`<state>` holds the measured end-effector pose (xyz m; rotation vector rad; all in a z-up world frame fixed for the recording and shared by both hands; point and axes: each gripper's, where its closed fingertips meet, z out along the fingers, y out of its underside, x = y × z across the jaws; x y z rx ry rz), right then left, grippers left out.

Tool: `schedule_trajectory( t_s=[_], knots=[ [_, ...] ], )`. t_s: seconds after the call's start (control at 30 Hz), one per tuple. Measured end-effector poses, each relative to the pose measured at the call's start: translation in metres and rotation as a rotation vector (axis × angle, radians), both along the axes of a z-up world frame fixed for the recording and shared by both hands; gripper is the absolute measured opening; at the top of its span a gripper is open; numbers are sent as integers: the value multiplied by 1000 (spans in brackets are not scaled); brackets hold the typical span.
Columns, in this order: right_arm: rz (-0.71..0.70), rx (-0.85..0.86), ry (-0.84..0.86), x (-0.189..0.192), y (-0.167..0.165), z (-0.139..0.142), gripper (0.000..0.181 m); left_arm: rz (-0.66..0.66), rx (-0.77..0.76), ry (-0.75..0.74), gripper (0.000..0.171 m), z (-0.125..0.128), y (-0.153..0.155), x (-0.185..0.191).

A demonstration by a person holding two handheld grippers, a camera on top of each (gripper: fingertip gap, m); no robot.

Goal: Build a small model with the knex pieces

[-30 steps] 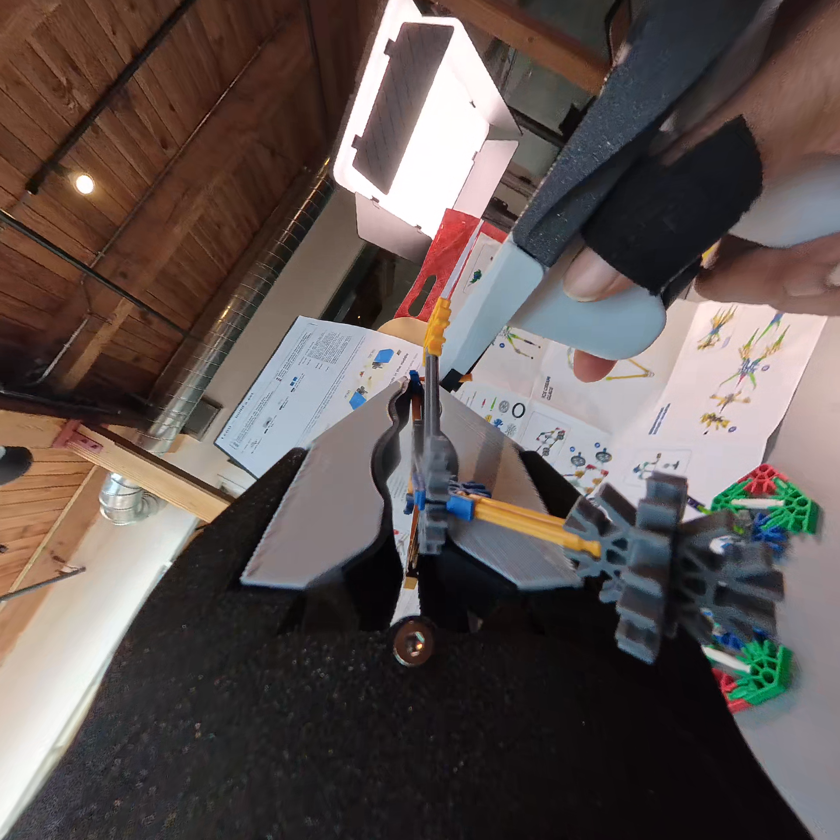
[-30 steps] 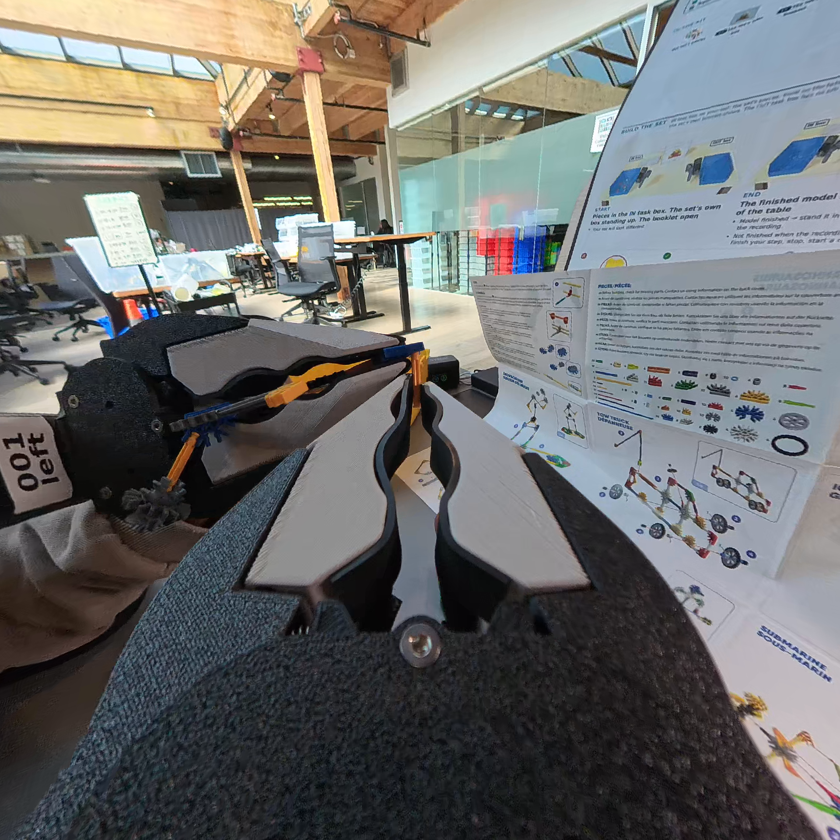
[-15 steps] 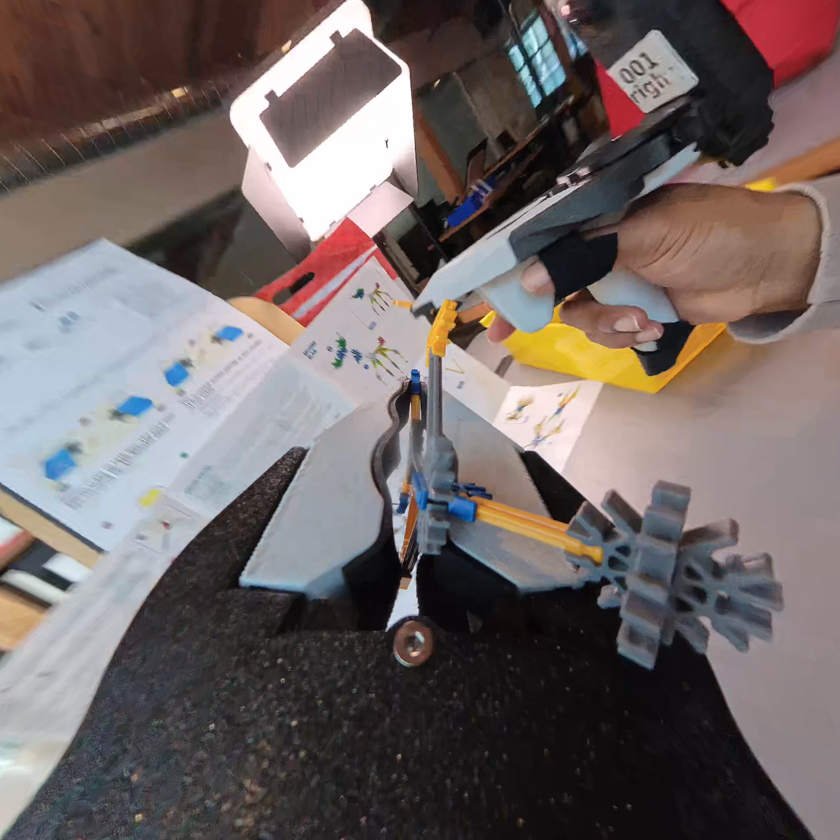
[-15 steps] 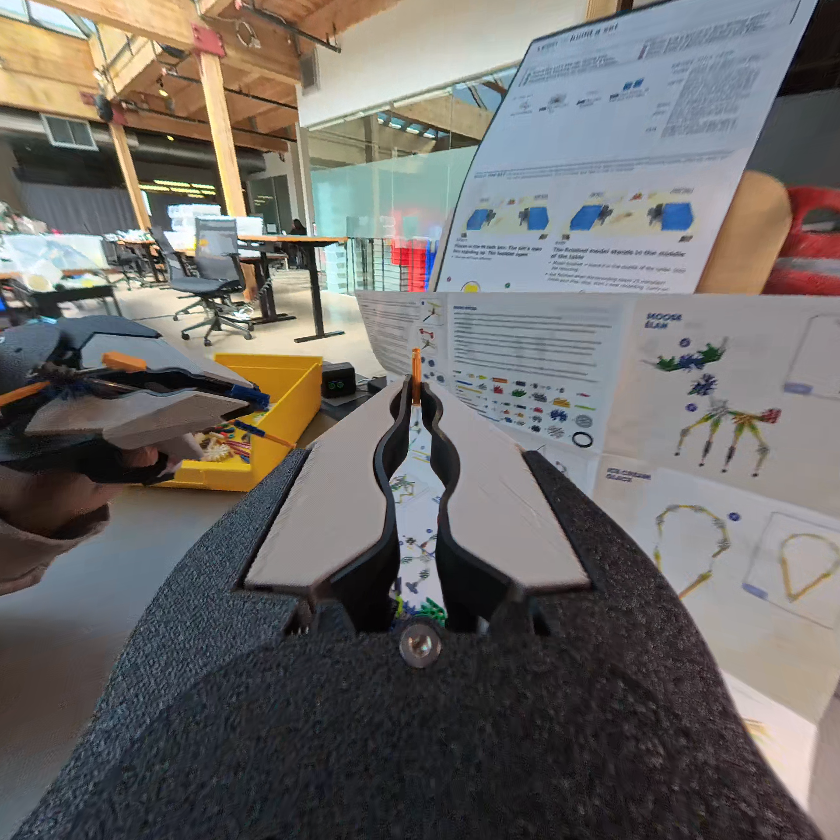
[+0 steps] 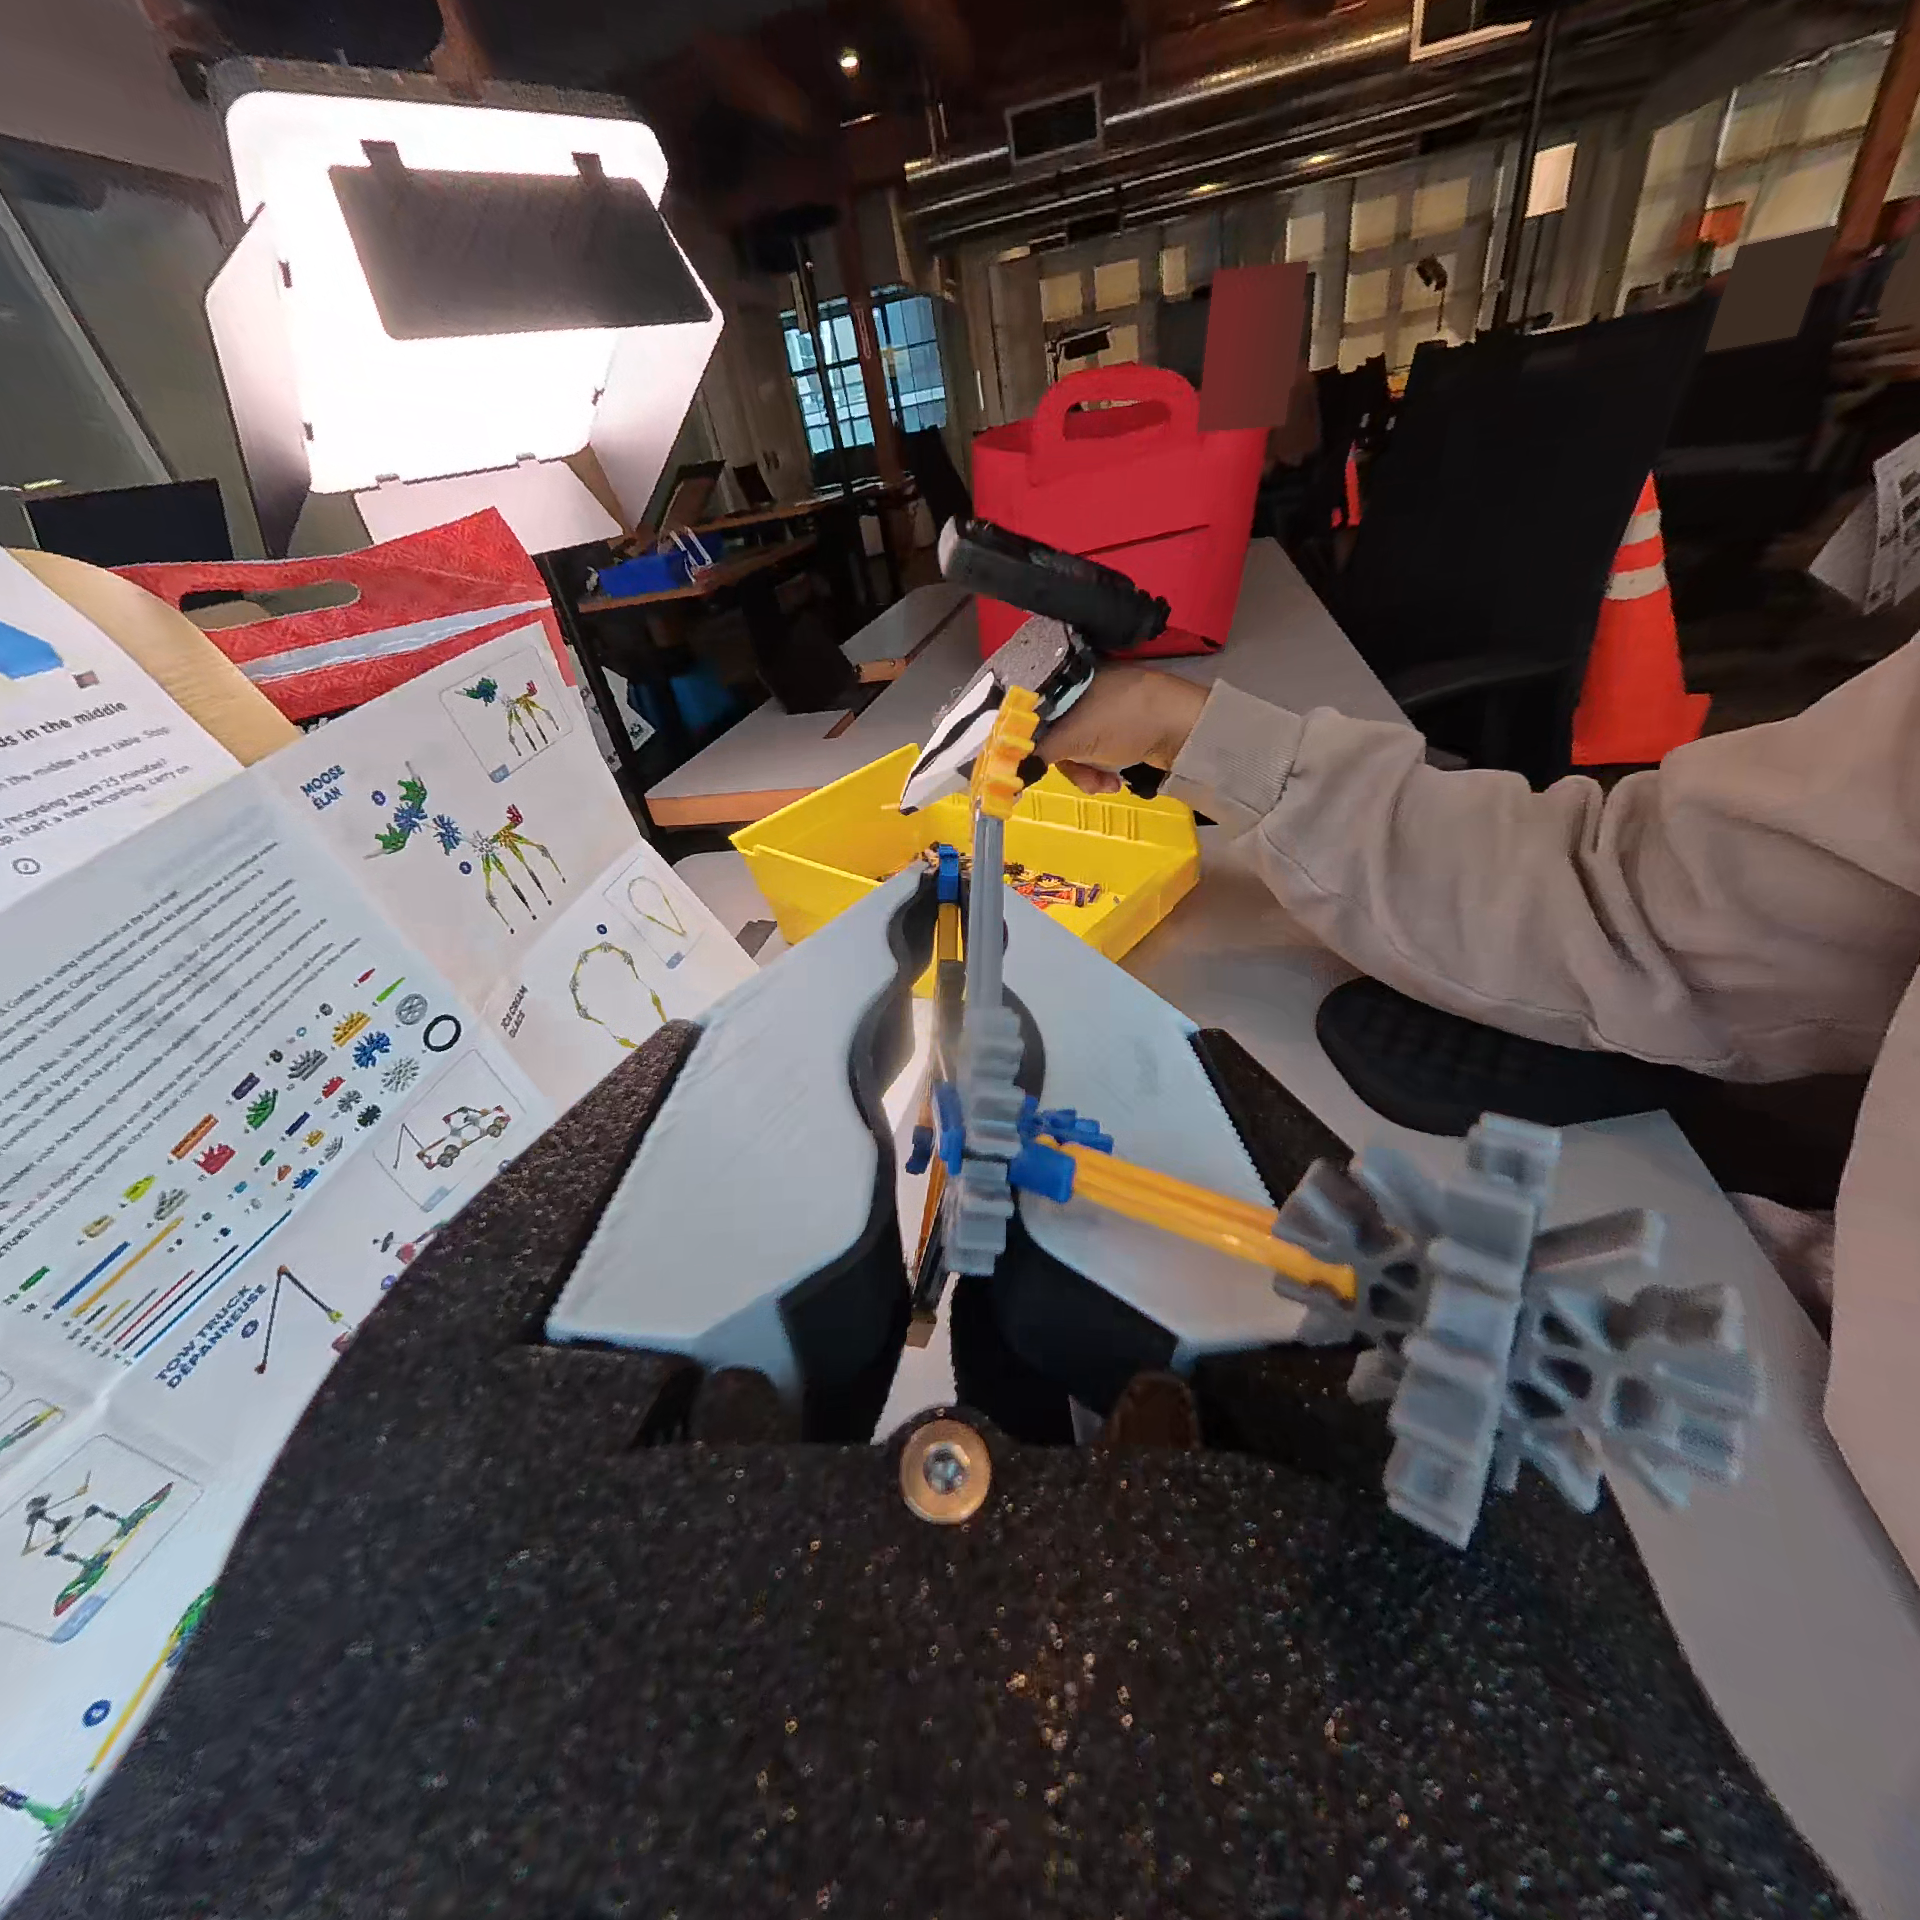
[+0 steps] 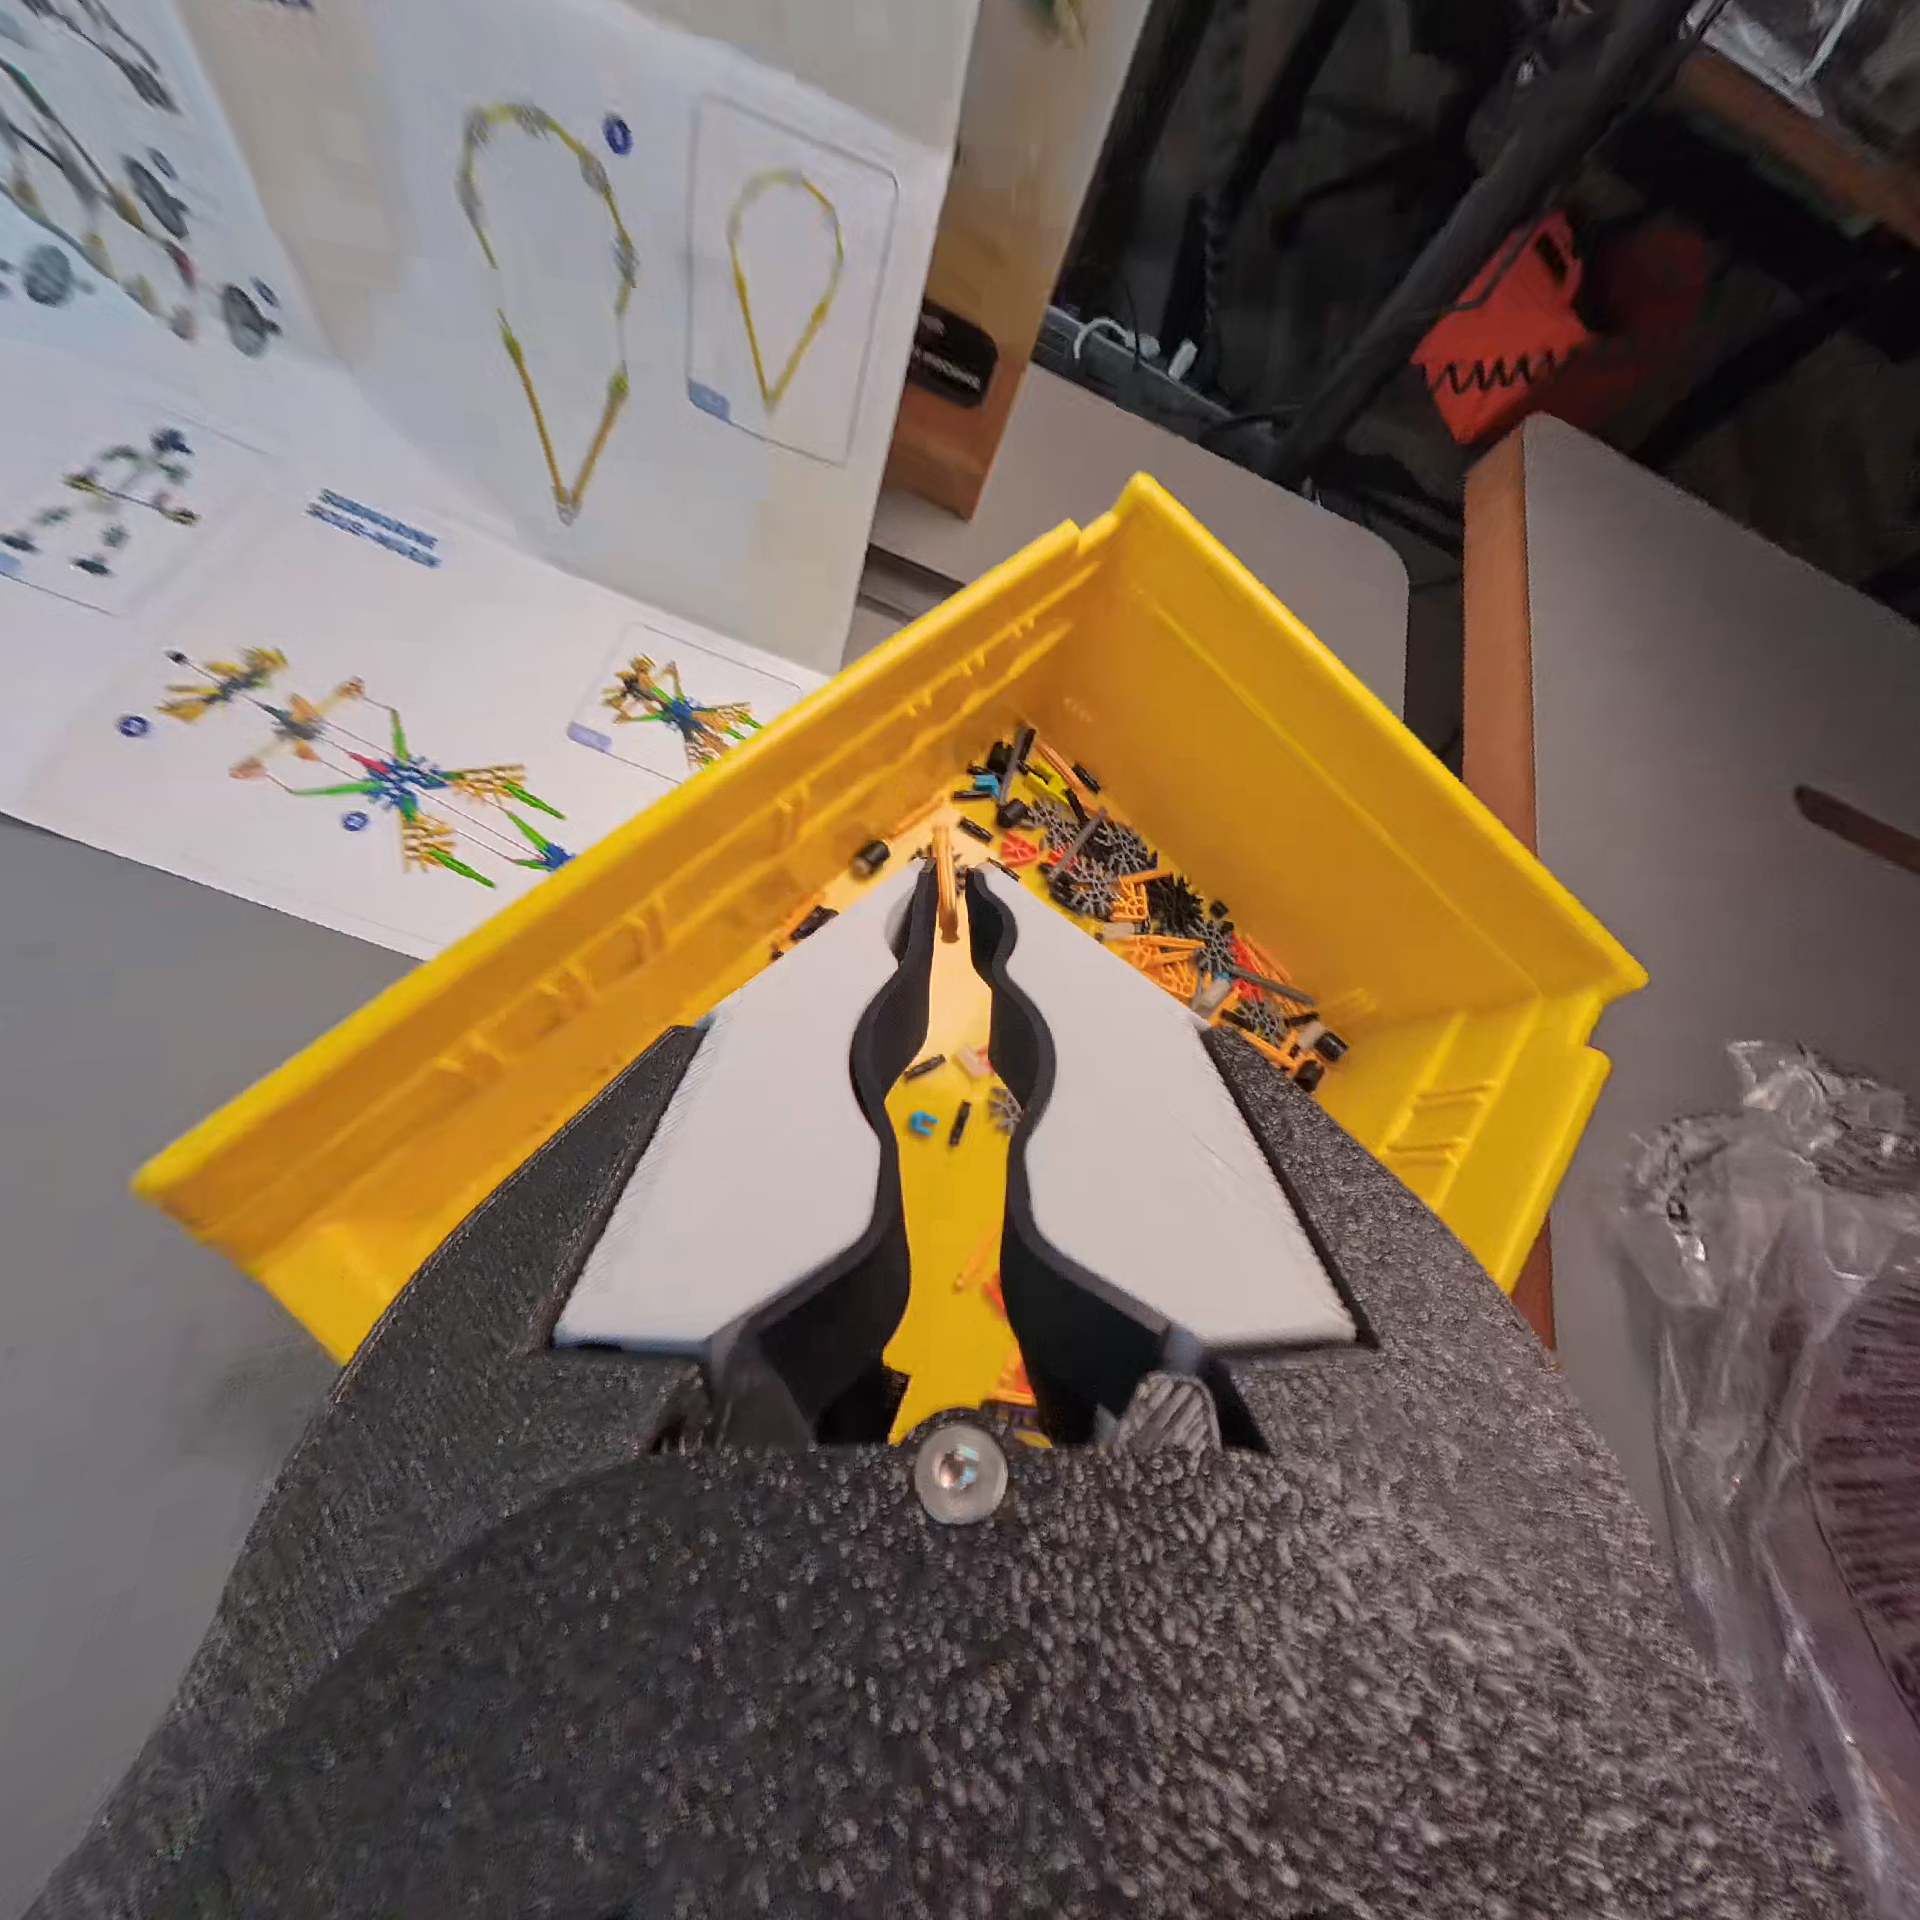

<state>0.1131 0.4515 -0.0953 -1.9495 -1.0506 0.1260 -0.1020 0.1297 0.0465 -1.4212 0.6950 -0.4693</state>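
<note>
Since half a second ago, the right gripper (image 6: 948,883) has been swung away from the left gripper (image 5: 940,894) and tipped down over the yellow bin (image 6: 1299,748), where it is seen from the left wrist view held in a hand (image 5: 1117,727) at the end of a beige sleeve (image 5: 1538,883). A small orange piece (image 6: 943,868) is pinched at the right gripper's tips, its long axis running forward along the fingers; the jaws are nearly closed on it, with only a narrow wavy gap behind the tips. Loose black, orange and grey parts (image 6: 1132,894) lie on the bin floor just beyond. The left gripper is clamped on a toy assembly (image 5: 982,1101): a grey rod runs forward along the fingers to a yellow connector (image 5: 1003,748), and a yellow rod (image 5: 1174,1205) points out to the right, ending in a grey gear cluster (image 5: 1507,1320) clear of the fingers. An instruction sheet (image 5: 312,1018) is propped to the left of it, and the bin sits on the grey table (image 5: 1236,977) ahead.
</note>
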Motion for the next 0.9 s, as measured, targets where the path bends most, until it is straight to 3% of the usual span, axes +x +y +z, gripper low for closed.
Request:
schedule_trajectory(
  t_s=[0.07, 0.2, 0.27, 0.37, 0.47, 0.57, 0.7, 0.9],
  knots=[
    [-24, 37, -41, 5, 7, -2, 14, -4, -20, -20, 2, 2, -1, 0],
    [126, 171, 130, -38, -24, 52, 28, -33, -56, -56, 2, 0, -1, 0],
    [328, 181, 309, -78, -70, 88, 28, -31, -108, -54, 2, -10, 5, -2],
    [731, 100, 544, -130, -172, 130, 26, -63, -212, -56, 2, -30, 11, 3],
    [1063, -18, 601, -161, -264, 133, 26, -123, -311, -59, 2, -48, 13, 18],
    [1231, -86, 584, -182, -319, 119, 27, -180, -375, -39, 2, -65, 12, 36],
    [1273, -71, 597, -192, -336, 113, 20, -246, -425, -40, 3, -74, 8, 52],
    [1257, -73, 598, -191, -329, 112, 3, -267, -440, -40, 3, -78, 7, 59]
  ],
)
